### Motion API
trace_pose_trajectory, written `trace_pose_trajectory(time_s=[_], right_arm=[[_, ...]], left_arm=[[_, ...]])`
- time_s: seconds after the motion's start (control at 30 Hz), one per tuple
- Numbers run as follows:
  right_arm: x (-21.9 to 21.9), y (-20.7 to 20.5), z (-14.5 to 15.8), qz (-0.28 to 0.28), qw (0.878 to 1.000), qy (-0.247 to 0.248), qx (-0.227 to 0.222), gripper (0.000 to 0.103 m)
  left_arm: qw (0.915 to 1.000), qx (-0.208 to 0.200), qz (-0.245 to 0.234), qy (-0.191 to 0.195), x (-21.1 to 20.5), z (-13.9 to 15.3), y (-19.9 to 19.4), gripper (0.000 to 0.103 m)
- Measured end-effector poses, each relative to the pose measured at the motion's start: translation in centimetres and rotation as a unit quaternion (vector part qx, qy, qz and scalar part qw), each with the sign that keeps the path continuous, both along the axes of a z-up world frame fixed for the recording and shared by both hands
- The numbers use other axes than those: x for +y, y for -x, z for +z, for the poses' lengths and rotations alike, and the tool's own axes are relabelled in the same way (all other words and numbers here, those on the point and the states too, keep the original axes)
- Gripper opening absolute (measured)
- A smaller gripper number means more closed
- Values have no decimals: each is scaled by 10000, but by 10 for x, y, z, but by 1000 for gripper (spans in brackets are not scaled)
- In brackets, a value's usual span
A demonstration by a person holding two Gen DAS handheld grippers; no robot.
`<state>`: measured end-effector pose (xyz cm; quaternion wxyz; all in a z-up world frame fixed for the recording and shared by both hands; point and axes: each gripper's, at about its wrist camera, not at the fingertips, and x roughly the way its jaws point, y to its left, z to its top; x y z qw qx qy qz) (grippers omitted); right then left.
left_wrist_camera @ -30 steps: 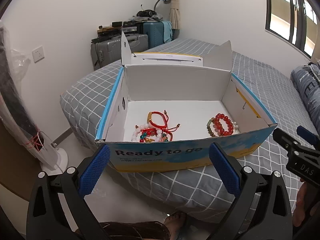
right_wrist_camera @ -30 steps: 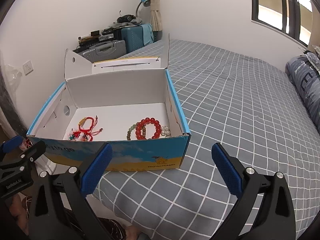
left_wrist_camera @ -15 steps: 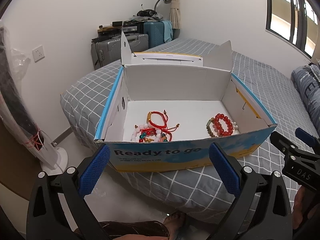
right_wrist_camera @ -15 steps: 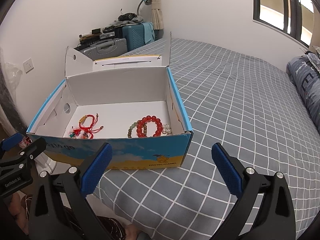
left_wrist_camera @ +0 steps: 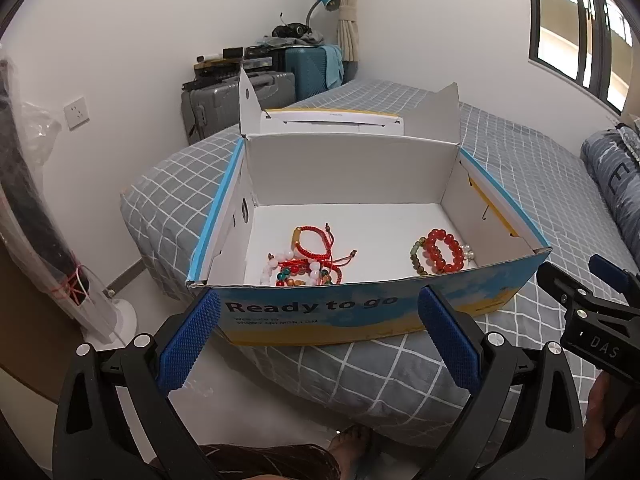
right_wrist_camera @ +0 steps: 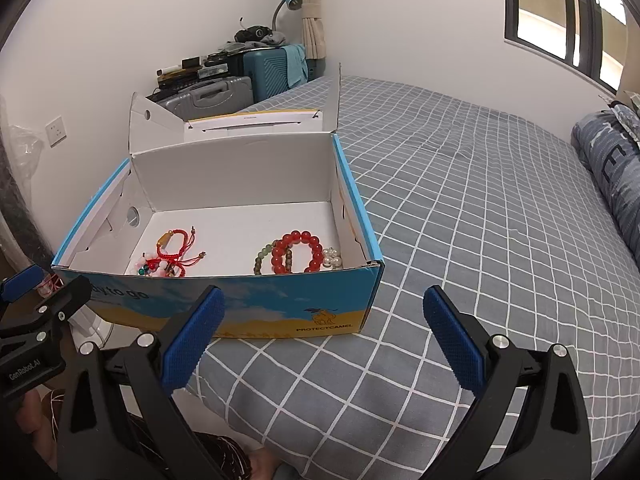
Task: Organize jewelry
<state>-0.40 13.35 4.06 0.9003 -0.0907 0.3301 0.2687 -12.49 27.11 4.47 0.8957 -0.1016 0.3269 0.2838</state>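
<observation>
Home bedroom: bed with grey checked sheet, suitcases by wall, desk lamp, curtain.

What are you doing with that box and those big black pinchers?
A person is holding a pincher in each hand. The left gripper and the right gripper are both open and hold nothing, in front of an open cardboard box on the bed. Inside lie a tangle of red string bracelets and, apart from it, a red bead bracelet with a green one and a pearl one. Nothing has been picked up yet.
</observation>
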Motion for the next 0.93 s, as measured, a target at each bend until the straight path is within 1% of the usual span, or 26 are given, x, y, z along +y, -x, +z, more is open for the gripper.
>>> trace_pose_trajectory(time_s=[0.1,0.33,0.57,0.93], right_arm=[[1,0,-1,1,10000,8,6,95],[2,0,-2,-22,10000,7,23,95],[1,0,-2,-14,10000,10,21,95],[1,0,-2,-20,10000,7,19,95]], left_arm=[[10000,16,10,-64,-1,0,0,97],[10000,14,2,-75,-2,0,-1,97],[10000,18,20,9,0,0,-1,97],[10000,40,5,-84,-3,-1,-2,97]])
